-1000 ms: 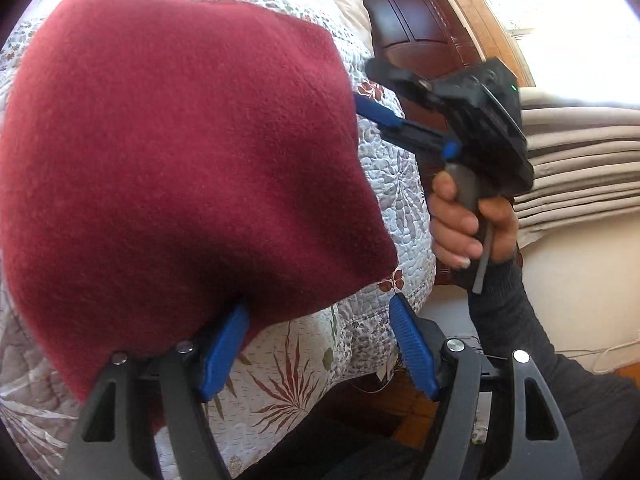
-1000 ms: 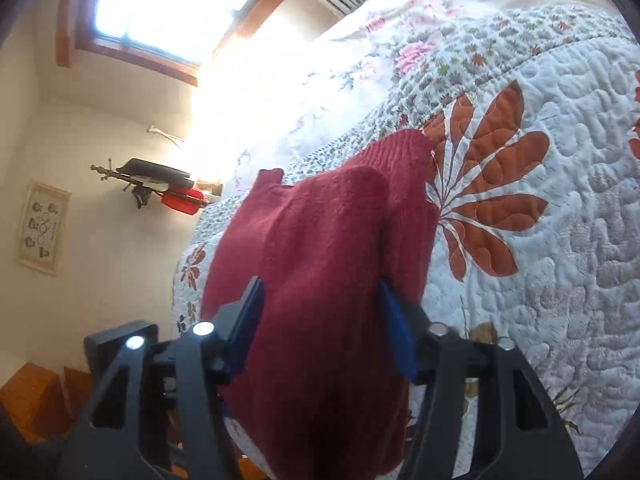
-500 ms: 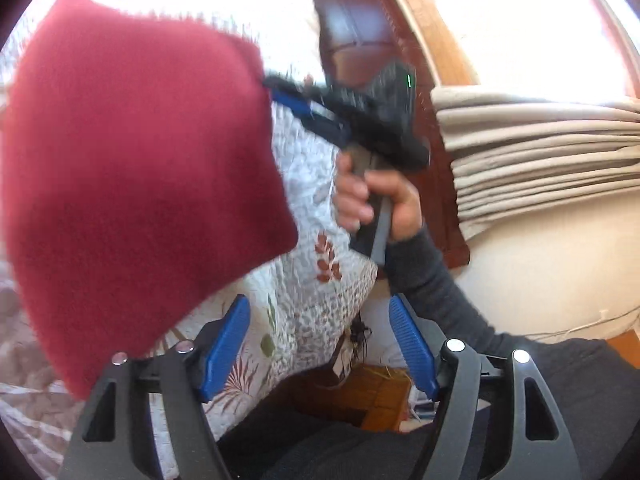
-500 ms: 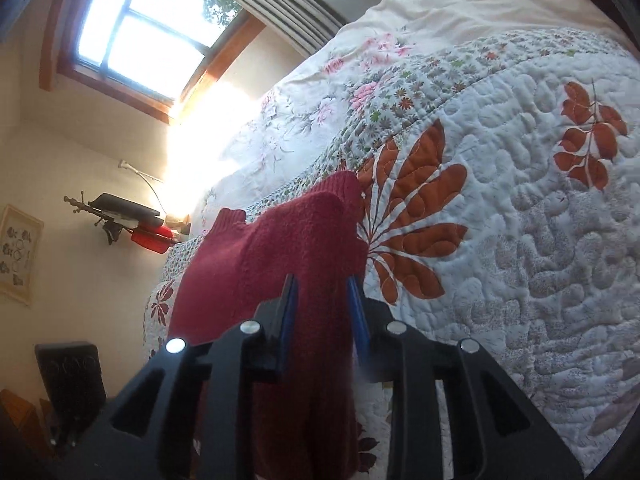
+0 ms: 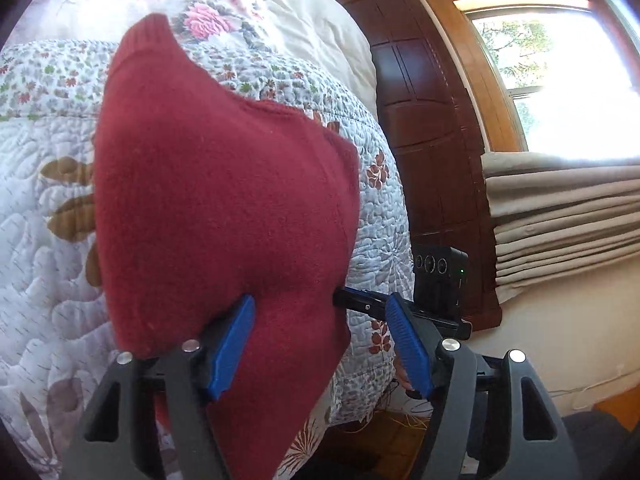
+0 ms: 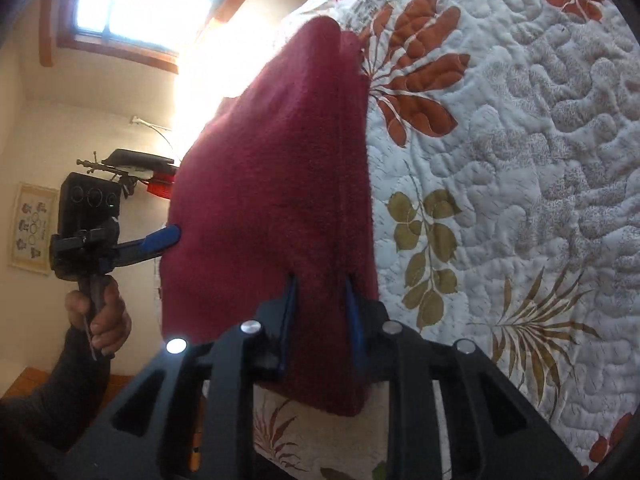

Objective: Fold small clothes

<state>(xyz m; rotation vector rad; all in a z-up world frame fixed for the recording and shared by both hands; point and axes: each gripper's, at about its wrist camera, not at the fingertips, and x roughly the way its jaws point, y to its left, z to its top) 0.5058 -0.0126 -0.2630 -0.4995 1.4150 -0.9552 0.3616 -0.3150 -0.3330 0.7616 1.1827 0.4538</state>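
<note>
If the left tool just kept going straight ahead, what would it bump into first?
Almost at once, the dark red knitted garment: it drapes between the open left tool's blue pads. Behind it lies the white floral quilted bedspread, though depth is unclear.

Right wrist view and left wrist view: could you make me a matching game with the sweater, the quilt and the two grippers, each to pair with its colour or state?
Things:
1. sweater
2. quilt
3. right gripper
4. left gripper

Colour or state:
A. open wide
B. white with leaf prints
C. dark red
D. clamped shut on cloth

Pairs: 1-C, 2-B, 3-D, 4-A.
</note>
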